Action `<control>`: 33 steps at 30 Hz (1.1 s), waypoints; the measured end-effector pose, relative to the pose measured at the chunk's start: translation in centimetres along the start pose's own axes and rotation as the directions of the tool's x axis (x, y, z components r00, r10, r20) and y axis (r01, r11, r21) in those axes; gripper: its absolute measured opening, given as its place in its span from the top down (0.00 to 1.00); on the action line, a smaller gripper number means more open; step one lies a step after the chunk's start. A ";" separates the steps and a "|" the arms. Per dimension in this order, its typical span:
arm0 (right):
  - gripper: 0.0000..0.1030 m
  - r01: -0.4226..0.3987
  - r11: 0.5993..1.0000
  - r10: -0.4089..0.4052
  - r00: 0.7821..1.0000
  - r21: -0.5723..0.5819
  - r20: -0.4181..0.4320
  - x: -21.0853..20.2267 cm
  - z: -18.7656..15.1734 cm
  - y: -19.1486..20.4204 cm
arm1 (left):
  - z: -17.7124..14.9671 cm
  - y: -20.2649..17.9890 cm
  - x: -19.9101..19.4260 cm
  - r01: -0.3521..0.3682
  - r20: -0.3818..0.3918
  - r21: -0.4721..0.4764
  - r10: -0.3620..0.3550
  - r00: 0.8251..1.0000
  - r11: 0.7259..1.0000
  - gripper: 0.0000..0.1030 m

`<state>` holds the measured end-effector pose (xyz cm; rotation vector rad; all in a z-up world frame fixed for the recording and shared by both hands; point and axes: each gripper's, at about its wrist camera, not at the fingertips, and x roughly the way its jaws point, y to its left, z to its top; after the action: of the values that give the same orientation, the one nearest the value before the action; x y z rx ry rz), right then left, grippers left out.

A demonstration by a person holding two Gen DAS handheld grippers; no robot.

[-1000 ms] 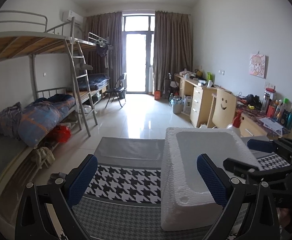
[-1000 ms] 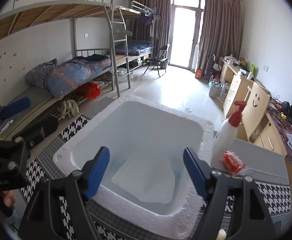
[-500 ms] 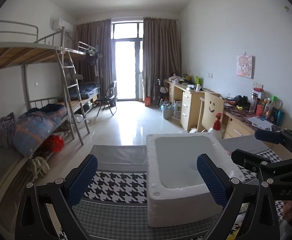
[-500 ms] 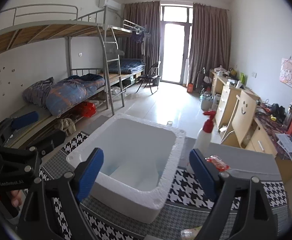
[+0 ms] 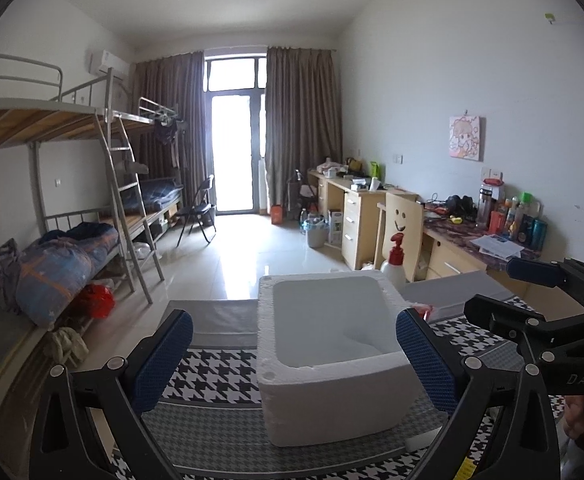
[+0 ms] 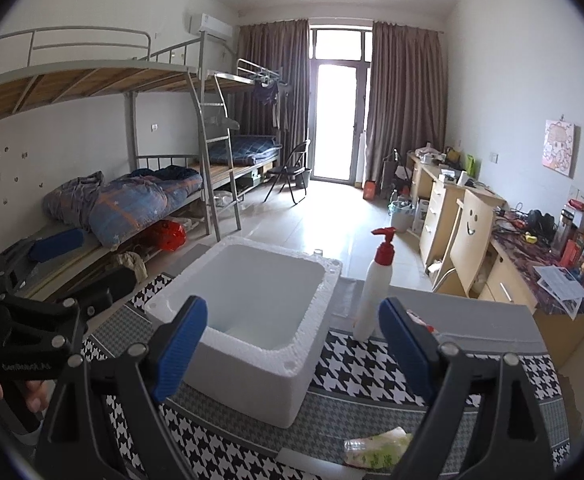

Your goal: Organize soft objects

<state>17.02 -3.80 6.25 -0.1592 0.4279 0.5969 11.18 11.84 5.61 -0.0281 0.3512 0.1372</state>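
Both grippers, left and right, are hovering spread wide and gripping nothing near the white foam box, while a soft green-printed packet is lying on the houndstooth cloth in front of that box, suggesting sorting is hardly begun.

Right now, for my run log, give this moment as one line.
left gripper: open, empty | right gripper: open, empty | foam box: on table | pump bottle: upright beside it
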 end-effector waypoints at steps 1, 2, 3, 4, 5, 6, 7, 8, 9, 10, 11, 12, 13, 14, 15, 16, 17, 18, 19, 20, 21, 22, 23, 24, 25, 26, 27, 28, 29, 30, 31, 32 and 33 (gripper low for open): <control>0.12 0.001 1.000 -0.001 1.000 0.000 0.004 -0.3 0.0 -0.1 | -0.1 -0.1 -0.1 0.000 0.001 0.001 0.000 1.000 1.000 0.01; 0.12 0.005 1.000 -0.005 1.000 -0.001 0.009 -0.5 0.0 -0.1 | -0.1 -0.2 -0.3 0.001 0.003 0.001 -0.001 1.000 1.000 0.01; 0.12 0.009 1.000 -0.009 1.000 0.000 0.014 -0.8 -0.1 -0.2 | -0.2 -0.4 -0.4 0.003 0.005 0.000 -0.003 1.000 1.000 0.01; 0.12 0.013 1.000 -0.013 1.000 0.000 0.016 -1.0 -0.2 -0.2 | -0.3 -0.5 -0.5 0.006 0.006 -0.002 -0.006 1.000 1.000 0.01; 0.12 0.020 1.000 -0.020 1.000 0.001 0.020 -1.2 -0.3 -0.3 | -0.4 -0.6 -0.6 0.009 0.007 -0.001 -0.009 1.000 1.000 0.01; 0.12 0.029 1.000 -0.029 0.999 0.004 0.022 -1.4 -0.4 -0.3 | -0.4 -0.8 -0.7 0.013 0.007 0.006 -0.013 1.000 1.000 0.01; 0.12 0.037 0.999 -0.037 0.999 0.009 0.022 -1.6 -0.5 -0.5 | -0.5 -0.9 -0.7 0.013 0.005 0.015 -0.013 1.000 1.000 0.01; 0.12 0.046 0.999 -0.046 0.999 0.018 0.019 -1.8 -0.6 -0.7 | -0.5 -1.1 -0.7 0.010 0.005 0.017 -0.010 1.000 1.000 0.01; 0.12 0.048 0.999 -0.048 0.999 0.025 0.018 -1.9 -0.7 -0.8 | -0.5 -1.1 -0.8 0.012 0.006 0.016 -0.012 1.000 1.000 0.01; 0.12 0.044 0.999 -0.045 0.999 0.031 0.020 -2.1 -0.9 -1.0 | -0.6 -1.3 -0.9 0.018 0.005 0.015 -0.018 1.000 1.000 0.01; 0.12 0.045 0.998 -0.046 0.999 0.035 0.021 -2.3 -1.0 -1.2 | -0.5 -1.4 -0.8 0.020 0.003 0.018 -0.020 1.000 1.000 0.01; 0.12 0.052 0.998 -0.052 0.998 0.038 0.022 -2.4 -1.1 -1.3 | -0.6 -1.5 -0.9 0.022 0.004 0.017 -0.022 1.000 1.000 0.01; 0.12 0.056 0.998 -0.057 0.998 0.041 0.024 -2.6 -1.2 -1.3 | -0.6 -1.7 -0.9 0.023 0.006 0.016 -0.023 1.000 1.000 0.01; 0.12 0.059 0.997 -0.060 0.998 0.045 0.027 -2.8 -1.3 -1.5 | -0.6 -1.9 -1.0 0.029 0.008 0.017 -0.029 1.000 0.999 0.01; 0.12 0.061 0.997 -0.062 0.998 0.047 0.027 -2.9 -1.5 -1.6 | -0.8 -2.2 -1.2 0.036 0.008 0.017 -0.036 0.999 0.999 0.01; 0.12 0.064 0.997 -0.065 0.997 0.049 0.027 -3.1 -1.6 -1.7 | -0.9 -2.3 -1.3 0.039 0.008 0.016 -0.039 0.999 0.999 0.01; 0.12 0.067 0.997 -0.069 0.997 0.049 0.027 -3.2 -1.8 -1.7 | -1.0 -2.5 -1.3 0.044 0.010 0.018 -0.044 0.999 0.999 0.01; 0.12 0.071 0.996 -0.072 0.997 0.049 0.027 -3.4 -2.0 -1.8 | -1.2 -2.8 -1.4 0.050 0.012 0.021 -0.051 0.999 0.999 0.01; 0.12 0.074 0.996 -0.075 0.997 0.050 0.028 -3.6 -2.2 -1.9 | -1.3 -2.9 -1.4 0.054 0.011 0.023 -0.054 0.998 0.998 0.01; 0.12 0.078 0.996 -0.079 0.996 0.053 0.029 -3.7 -2.4 -2.0 | -1.4 -3.2 -1.4 0.058 0.010 0.024 -0.058 0.998 0.998 0.01; 0.12 0.080 0.995 -0.082 0.996 0.054 0.029 -3.8 -2.6 -2.1 | -1.6 -3.4 -1.5 0.064 0.010 0.025 -0.064 0.998 0.998 0.01; 0.12 0.083 0.995 -0.085 0.996 0.056 0.029 -3.9 -2.8 -2.2 | -1.7 -3.5 -1.5 0.068 0.010 0.027 -0.068 0.998 0.997 0.01; 0.12 0.086 0.995 -0.088 0.996 0.059 0.030 -4.0 -3.0 -2.4 | -1.9 -3.7 -1.5 0.069 0.009 0.030 -0.069 0.998 0.997 0.01; 0.12 0.087 0.994 -0.089 0.996 0.061 0.031 -4.1 -3.1 -2.4 | -2.1 -3.9 -1.6 0.070 0.010 0.035 -0.070 0.997 0.997 0.01; 0.12 0.088 0.994 -0.090 0.995 0.065 0.031 -4.2 -3.2 -2.6 | -2.2 -4.0 -1.6 0.074 0.010 0.038 -0.074 0.997 0.997 0.01; 0.12 0.089 0.994 -0.092 0.995 0.070 0.032 -4.3 -3.4 -2.8 | -2.4 -4.2 -1.6 0.080 0.006 0.040 -0.080 0.997 0.996 0.01; 0.12 0.092 0.993 -0.094 0.995 0.072 0.032 -4.4 -3.6 -2.9 | -2.5 -4.4 -1.7 0.085 0.003 0.041 -0.086 0.996 0.996 0.01; 0.12 0.095 0.993 -0.097 0.995 0.073 0.032 -4.5 -3.7 -3.0 | -2.6 -4.5 -1.7 0.088 0.003 0.042 -0.088 0.996 0.995 0.01; 0.12 0.098 0.992 -0.100 0.994 0.075 0.033 -4.6 -3.9 -3.1 | -2.7 -4.8 -1.7 0.090 0.006 0.045 -0.091 0.996 0.995 0.01; 0.12 0.098 0.992 -0.101 0.994 0.077 0.035 -4.7 -4.1 -3.1 | -2.8 -4.9 -1.8 0.089 0.009 0.048 -0.090 0.996 0.995 0.01; 0.12 0.097 0.992 -0.100 0.994 0.077 0.038 -4.8 -4.3 -3.2 | -2.9 -5.0 -1.9 0.086 0.013 0.053 -0.087 0.996 0.995 0.01; 0.12 0.098 0.992 -0.102 0.994 0.078 0.039 -4.9 -4.4 -3.2 | -3.1 -5.3 -2.0 0.087 0.015 0.063 -0.088 0.996 0.994 0.01; 0.12 0.100 0.992 -0.103 0.994 0.078 0.040 -5.1 -4.7 -3.3 | -3.2 -5.4 -2.0 0.092 0.013 0.068 -0.093 0.996 0.993 0.01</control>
<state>13.54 -10.29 4.31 -0.0943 0.3969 0.4822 8.97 6.08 3.32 0.0233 0.3372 0.0340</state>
